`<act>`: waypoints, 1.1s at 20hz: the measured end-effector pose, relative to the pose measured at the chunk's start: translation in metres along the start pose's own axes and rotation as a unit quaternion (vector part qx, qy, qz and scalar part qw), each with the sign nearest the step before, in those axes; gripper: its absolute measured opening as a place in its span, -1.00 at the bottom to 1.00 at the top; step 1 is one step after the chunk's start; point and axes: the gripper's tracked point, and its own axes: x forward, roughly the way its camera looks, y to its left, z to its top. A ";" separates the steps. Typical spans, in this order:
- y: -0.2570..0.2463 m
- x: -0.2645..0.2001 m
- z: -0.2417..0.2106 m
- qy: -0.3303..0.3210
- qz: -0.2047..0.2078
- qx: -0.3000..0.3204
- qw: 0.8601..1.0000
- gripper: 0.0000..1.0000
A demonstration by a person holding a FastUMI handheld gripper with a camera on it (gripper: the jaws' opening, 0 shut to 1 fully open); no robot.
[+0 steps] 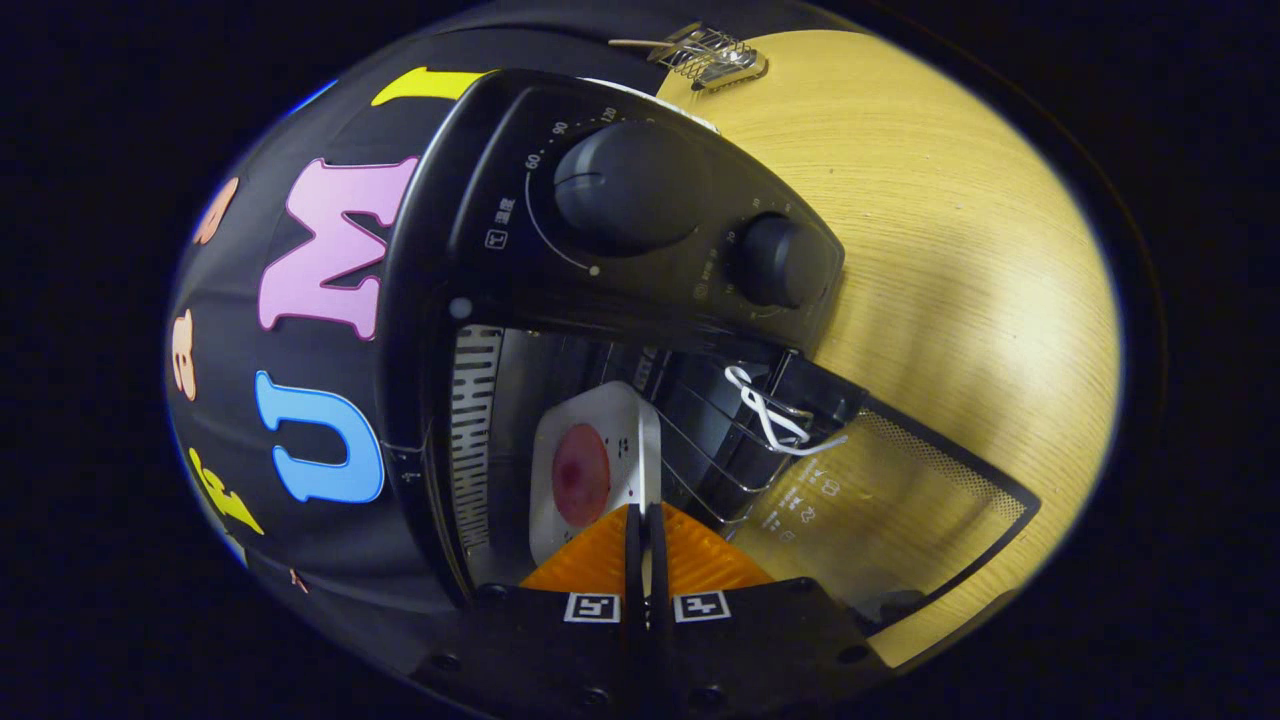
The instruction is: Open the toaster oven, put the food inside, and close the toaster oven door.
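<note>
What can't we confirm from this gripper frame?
- Grip on the plate: the gripper fingers look pressed together at the plate's near edge; the contact itself is hidden by them.
- Food: a reddish round on the plate; type too blurred to tell.
- Toaster oven interior: rear wall dark, partly hidden by the plate.
- Door: open, its near end cut off by the gripper body.
- Wire object on the table: too small to identify.

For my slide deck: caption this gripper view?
Shut gripper holding a white square plate inside the open black toaster oven.
</note>
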 end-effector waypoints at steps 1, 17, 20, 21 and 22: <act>0.001 0.003 0.000 -0.001 0.000 0.003 1.000 -0.90; -0.005 -0.070 -0.035 0.037 0.021 -0.117 0.992 0.97; -0.006 -0.092 -0.036 0.042 0.028 -0.155 0.987 0.97; -0.009 -0.098 -0.037 0.044 0.029 -0.169 0.984 0.97; -0.015 -0.103 -0.039 0.046 0.023 -0.187 0.981 0.97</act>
